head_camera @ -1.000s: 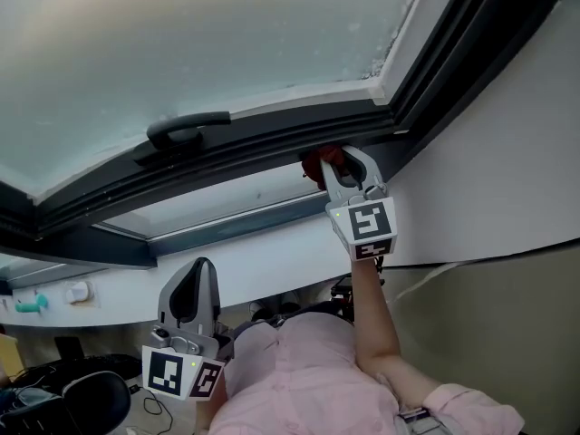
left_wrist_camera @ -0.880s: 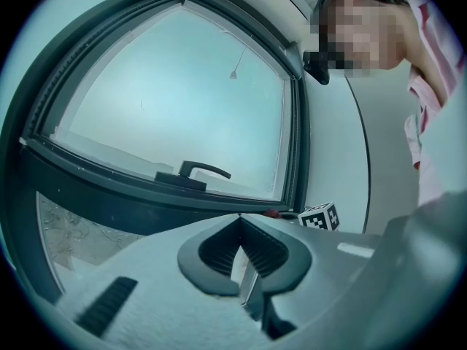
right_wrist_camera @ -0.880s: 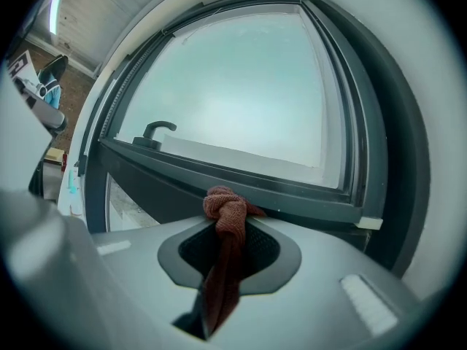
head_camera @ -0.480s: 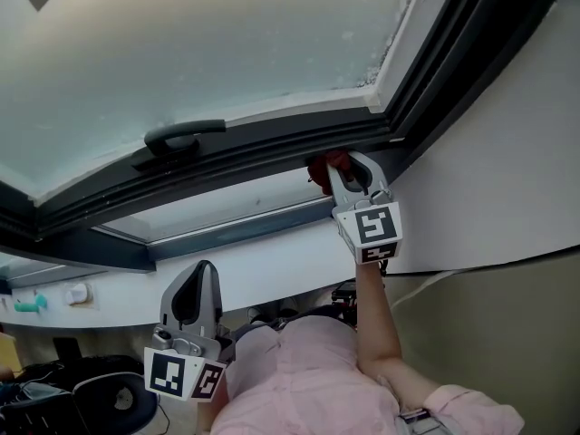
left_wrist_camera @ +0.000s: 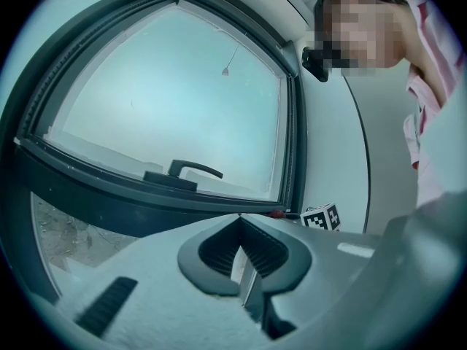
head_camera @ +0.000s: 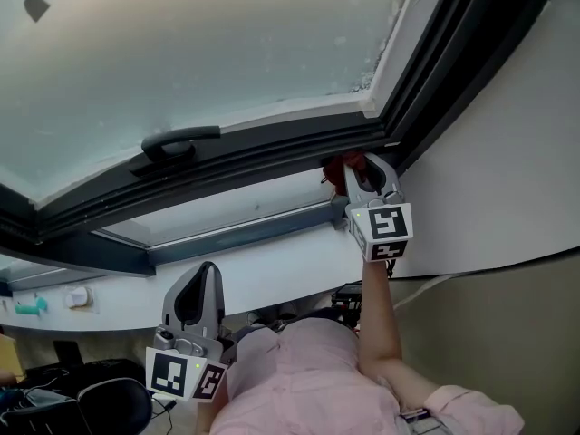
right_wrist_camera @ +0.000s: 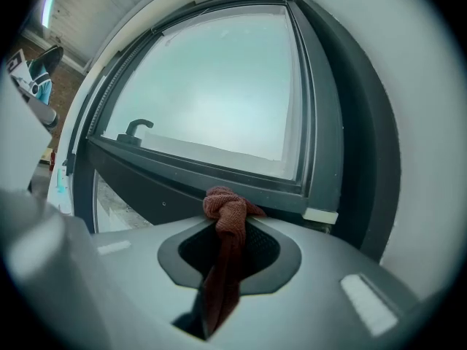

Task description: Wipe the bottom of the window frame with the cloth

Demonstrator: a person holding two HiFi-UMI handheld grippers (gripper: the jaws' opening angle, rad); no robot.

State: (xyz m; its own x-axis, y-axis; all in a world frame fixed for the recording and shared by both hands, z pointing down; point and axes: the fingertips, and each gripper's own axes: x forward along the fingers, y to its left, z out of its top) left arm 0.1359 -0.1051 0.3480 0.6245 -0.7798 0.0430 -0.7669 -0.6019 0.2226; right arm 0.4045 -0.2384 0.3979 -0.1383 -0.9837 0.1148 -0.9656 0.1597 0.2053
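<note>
A: Right claw [head_camera: 353, 170]?
B: Clenched on red cloth [right_wrist_camera: 225, 211], bunched tip against bottom window frame [head_camera: 263, 152], far right corner, for wiping contact.
A: Left claw [left_wrist_camera: 241, 265]?
B: Closed, empty, parked low.

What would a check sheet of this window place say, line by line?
Surface: the dark window frame, bottom rail, under frosted glass; a handle sits on it.
Job's things: the red cloth, bunched up, at the rail's right corner.
Clutter: a teal thing on the white ledge, far left; a black chair below.
Grippers: the right gripper is shut on the cloth; the left gripper is shut on nothing, held low.
Cables: a thin line on the wall, cable or seam, cannot tell.
Surroundings: a white wall at right; a person's pink shirt.
</note>
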